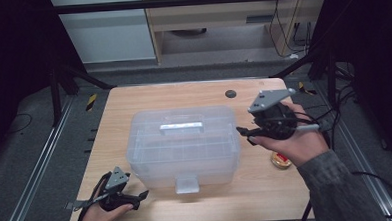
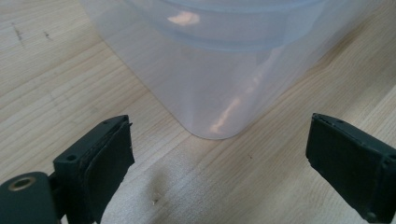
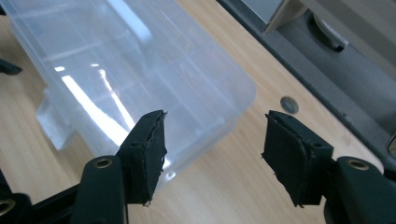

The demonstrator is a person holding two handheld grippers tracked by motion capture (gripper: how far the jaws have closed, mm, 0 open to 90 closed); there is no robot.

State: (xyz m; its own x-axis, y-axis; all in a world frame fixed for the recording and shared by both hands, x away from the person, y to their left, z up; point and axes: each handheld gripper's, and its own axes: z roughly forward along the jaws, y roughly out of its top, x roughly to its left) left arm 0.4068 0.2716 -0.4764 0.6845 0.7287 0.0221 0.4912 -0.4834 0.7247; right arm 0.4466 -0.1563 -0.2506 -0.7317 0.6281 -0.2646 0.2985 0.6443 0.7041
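A clear plastic storage box (image 1: 183,146) with a closed lid, a top handle (image 1: 181,127) and a front latch (image 1: 187,185) stands in the middle of the wooden table (image 1: 133,100). My left gripper (image 1: 140,199) rests low at the box's front left corner, jaws wide open and empty. In the left gripper view the rounded box corner (image 2: 210,70) lies just ahead of that gripper (image 2: 219,149). My right gripper (image 1: 245,134) hovers above the box's right end, open with nothing between its pads. The right gripper view looks down past that gripper (image 3: 215,144) onto the box (image 3: 116,70).
A small round yellow and red object (image 1: 281,160) lies on the table under my right hand. A dark grommet (image 1: 230,93) sits near the table's far edge. Metal rails run along both sides of the table, and cables hang at the right.
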